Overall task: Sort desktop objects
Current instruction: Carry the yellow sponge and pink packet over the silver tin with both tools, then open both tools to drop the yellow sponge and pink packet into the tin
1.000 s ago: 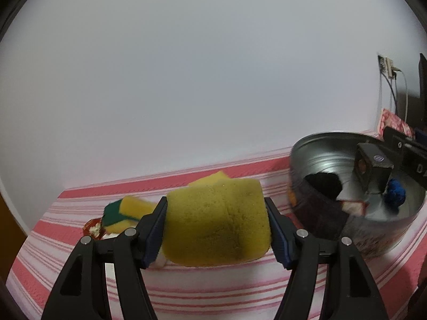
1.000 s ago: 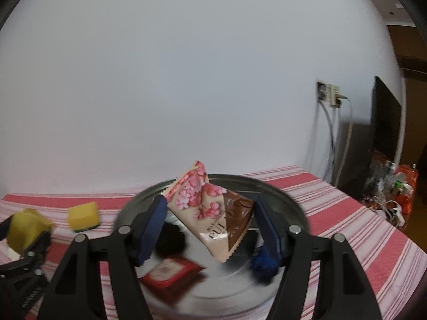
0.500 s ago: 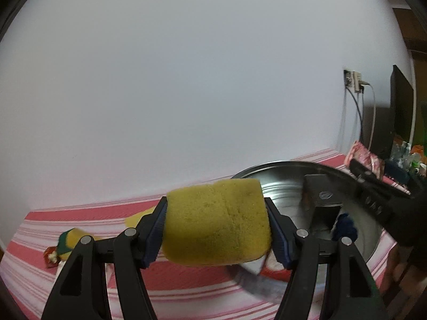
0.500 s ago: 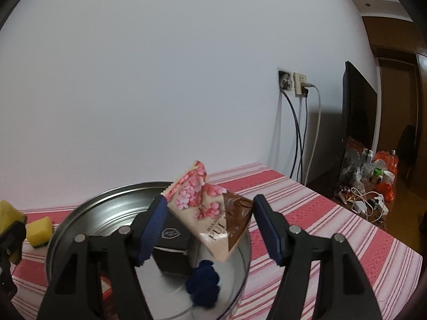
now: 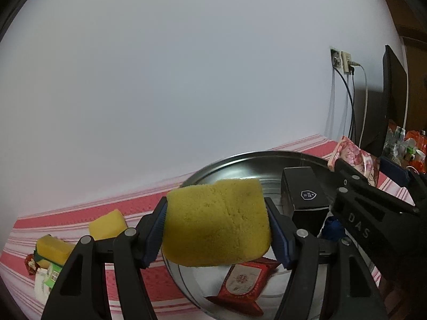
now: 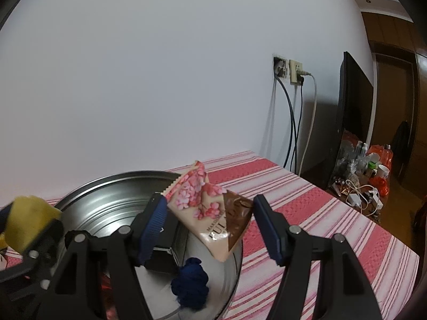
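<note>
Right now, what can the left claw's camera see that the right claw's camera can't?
Only the left view shows the red packet in the basin and two loose sponges on the striped cloth. Only the right view shows the floral snack packet up close between the right claw pads. Both show the metal basin, black box, blue yarn and held yellow sponge.

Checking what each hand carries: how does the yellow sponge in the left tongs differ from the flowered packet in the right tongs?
The yellow sponge is thick, plain and fills the left tongs from pad to pad; the flowered packet is a thin, pink-and-brown printed pouch. The sponge sits level, while the packet hangs tilted in the right tongs, a gap at one pad. Both are held over the metal basin.
</note>
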Tool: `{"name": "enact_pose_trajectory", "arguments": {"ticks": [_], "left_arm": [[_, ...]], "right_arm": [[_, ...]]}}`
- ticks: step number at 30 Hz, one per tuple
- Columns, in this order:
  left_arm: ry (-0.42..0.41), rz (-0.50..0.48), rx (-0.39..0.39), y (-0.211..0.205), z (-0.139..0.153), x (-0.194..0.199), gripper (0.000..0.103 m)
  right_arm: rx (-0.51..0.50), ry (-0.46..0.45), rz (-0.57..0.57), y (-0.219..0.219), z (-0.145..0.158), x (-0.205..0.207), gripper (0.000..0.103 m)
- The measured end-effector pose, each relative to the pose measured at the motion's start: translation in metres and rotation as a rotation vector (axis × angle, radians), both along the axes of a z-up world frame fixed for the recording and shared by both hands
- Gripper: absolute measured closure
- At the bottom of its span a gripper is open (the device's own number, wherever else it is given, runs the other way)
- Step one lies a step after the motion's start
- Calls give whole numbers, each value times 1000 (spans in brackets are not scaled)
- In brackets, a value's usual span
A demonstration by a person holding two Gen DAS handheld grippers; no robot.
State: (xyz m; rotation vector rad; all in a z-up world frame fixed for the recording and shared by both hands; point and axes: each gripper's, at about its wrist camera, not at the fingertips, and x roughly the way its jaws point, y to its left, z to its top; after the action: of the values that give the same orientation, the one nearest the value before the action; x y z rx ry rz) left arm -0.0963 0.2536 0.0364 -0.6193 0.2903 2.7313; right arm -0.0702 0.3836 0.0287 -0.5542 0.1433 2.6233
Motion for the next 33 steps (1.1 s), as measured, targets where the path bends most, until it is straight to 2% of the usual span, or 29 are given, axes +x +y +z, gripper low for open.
{"name": "enact_pose_trajectory", "arguments": {"ticks": [14,15,16,18,19,21,26,30,33], "left_arm": [[-24,30,10,2,-8,-8,33],[-28,38,10,2,-9,-9,31],[-38,46,5,2,-10,-10,23],[-43,57,-13,3,-12,-12,10],[-19,73,-25,2,-10,-9,9],[24,81,-33,-2,-8,-3,9],[92,126,-11,-30,-4,9,9],[97,185,51,-68,-3,15,9],[86,231,79,-92,-8,17,9]], "right_arm": [[-8,-5,5,-2,-2,-3,35],[-10,-7,9,-2,-3,-4,33],[-14,-10,16,-2,-4,-5,31],[-17,-7,26,-2,-4,-5,21],[-12,4,24,-3,-3,-4,16],[5,34,18,-6,0,0,4],[35,150,-44,-3,9,17,0],[-42,286,-98,16,16,39,0],[-93,355,-89,22,15,47,0]]}}
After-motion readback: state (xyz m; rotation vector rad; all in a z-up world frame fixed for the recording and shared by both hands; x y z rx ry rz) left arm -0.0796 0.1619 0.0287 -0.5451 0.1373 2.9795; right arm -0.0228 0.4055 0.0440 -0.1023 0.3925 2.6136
